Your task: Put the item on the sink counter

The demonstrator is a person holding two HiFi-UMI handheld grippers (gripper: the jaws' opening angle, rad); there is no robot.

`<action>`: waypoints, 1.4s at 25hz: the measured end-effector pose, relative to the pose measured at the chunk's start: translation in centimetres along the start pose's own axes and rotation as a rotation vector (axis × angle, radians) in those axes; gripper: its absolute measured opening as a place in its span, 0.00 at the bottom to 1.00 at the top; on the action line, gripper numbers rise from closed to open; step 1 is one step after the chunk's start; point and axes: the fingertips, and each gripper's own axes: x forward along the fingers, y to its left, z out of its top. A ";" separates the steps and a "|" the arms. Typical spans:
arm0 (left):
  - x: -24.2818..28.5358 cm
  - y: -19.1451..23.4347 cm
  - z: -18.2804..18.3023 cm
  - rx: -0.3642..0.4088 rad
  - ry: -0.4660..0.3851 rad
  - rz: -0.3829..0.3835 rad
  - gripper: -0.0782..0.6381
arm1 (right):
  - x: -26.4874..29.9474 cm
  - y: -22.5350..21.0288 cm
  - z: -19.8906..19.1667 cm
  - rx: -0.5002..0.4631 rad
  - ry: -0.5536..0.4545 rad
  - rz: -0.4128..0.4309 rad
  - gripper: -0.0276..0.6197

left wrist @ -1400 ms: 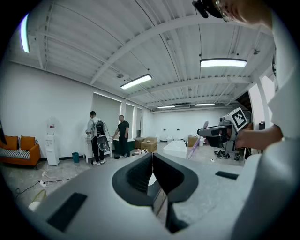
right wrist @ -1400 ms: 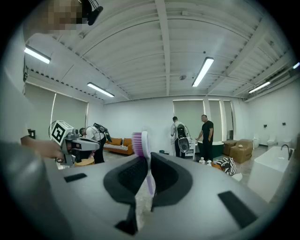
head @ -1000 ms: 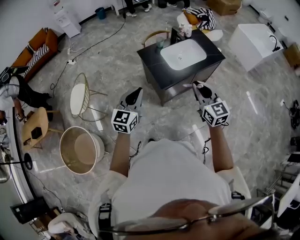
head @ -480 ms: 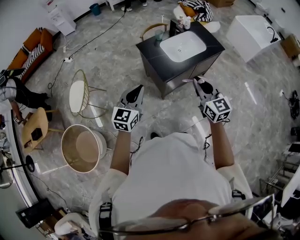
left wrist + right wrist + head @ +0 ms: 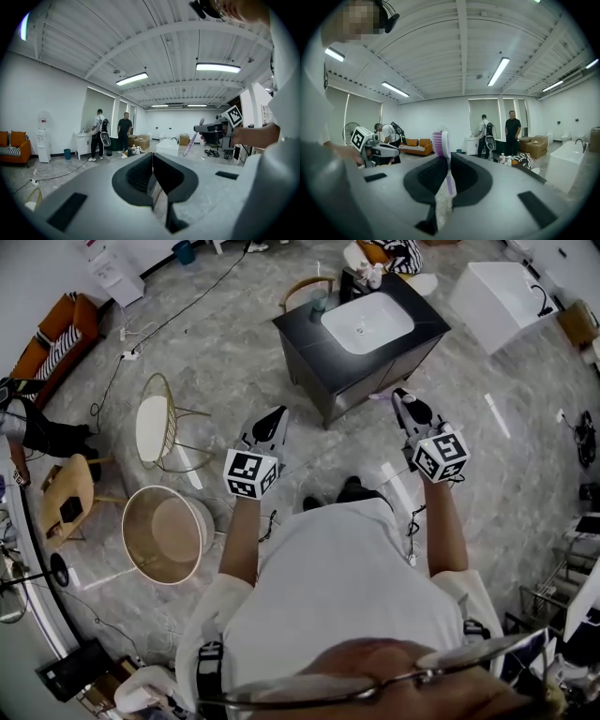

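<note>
Purple plastic toothbrush, slim and bristle-headed, we hold pinched between our right gripper's dark matte fingers, well apart from the black table with its white oval basin. Our left gripper's fingers are closed, empty.

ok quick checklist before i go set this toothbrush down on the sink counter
1. toothbrush held in right tool: ok, pads closed on its handle, bristle head sticking out.
2. left tool free: ok, jaws together, nothing between them.
3. sink counter within reach: not ok, floor lies between it and the right tool.
4. bare spot to set it on: ok, the dark top beside the basin shows bare.
5. grip firm enough for the walk: cannot tell.
</note>
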 end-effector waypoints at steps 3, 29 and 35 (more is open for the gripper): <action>0.9 0.4 0.2 -0.001 0.001 -0.005 0.12 | 0.8 -0.2 0.2 -0.011 0.004 0.004 0.09; 18.9 3.5 2.7 -0.011 0.034 0.079 0.12 | 13.3 -16.3 0.0 -0.042 0.044 0.160 0.09; 21.8 3.6 2.9 -0.036 0.035 0.129 0.12 | 15.1 -19.3 -0.4 -0.019 0.048 0.202 0.09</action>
